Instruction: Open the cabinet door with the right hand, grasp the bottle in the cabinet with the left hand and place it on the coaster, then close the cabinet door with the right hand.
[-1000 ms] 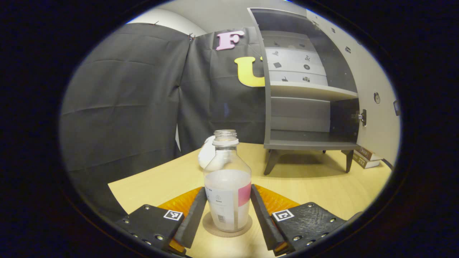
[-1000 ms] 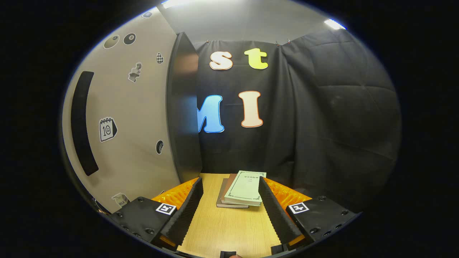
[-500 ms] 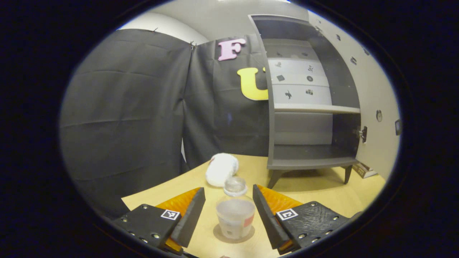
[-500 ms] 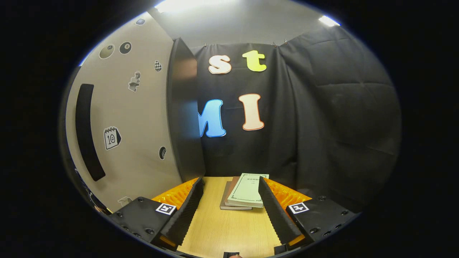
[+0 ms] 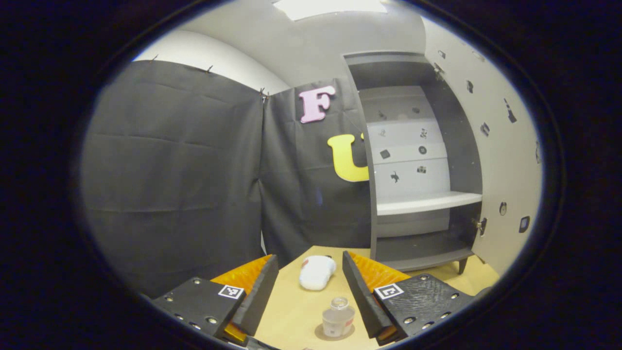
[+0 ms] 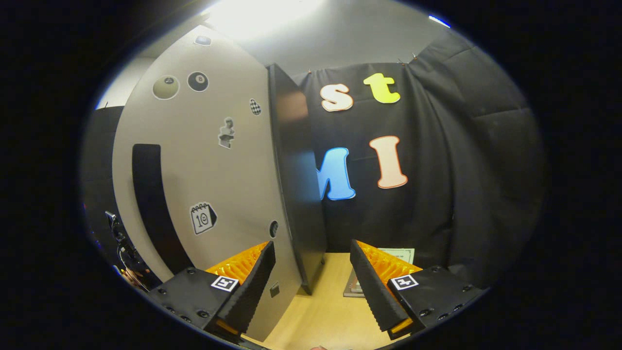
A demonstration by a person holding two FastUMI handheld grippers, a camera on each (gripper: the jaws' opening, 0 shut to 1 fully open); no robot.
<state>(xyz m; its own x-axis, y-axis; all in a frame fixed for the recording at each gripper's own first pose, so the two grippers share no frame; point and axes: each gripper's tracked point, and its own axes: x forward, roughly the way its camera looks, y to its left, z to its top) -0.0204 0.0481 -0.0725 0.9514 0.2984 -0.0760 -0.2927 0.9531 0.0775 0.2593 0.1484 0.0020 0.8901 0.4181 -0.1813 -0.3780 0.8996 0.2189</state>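
Left gripper view, low centre: my left gripper (image 5: pixel 309 287) gapes over bottle (image 5: pixel 337 318) on coaster (image 5: pixel 334 333); right gripper view: right gripper (image 6: pixel 312 279) wide, door (image 6: pixel 214 194) edge between fingers, untouched

Uncapped bottle (image 5: pixel 338 317) upright on coaster (image 5: pixel 334 334) (cabinet door (image 6: pixel 204 184) open).

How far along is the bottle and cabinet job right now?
Done: the cabinet stands open, and the bottle sits upright on the coaster, free between the open left gripper. In hand: the open right gripper straddles the edge of the door. Left: closing the door.
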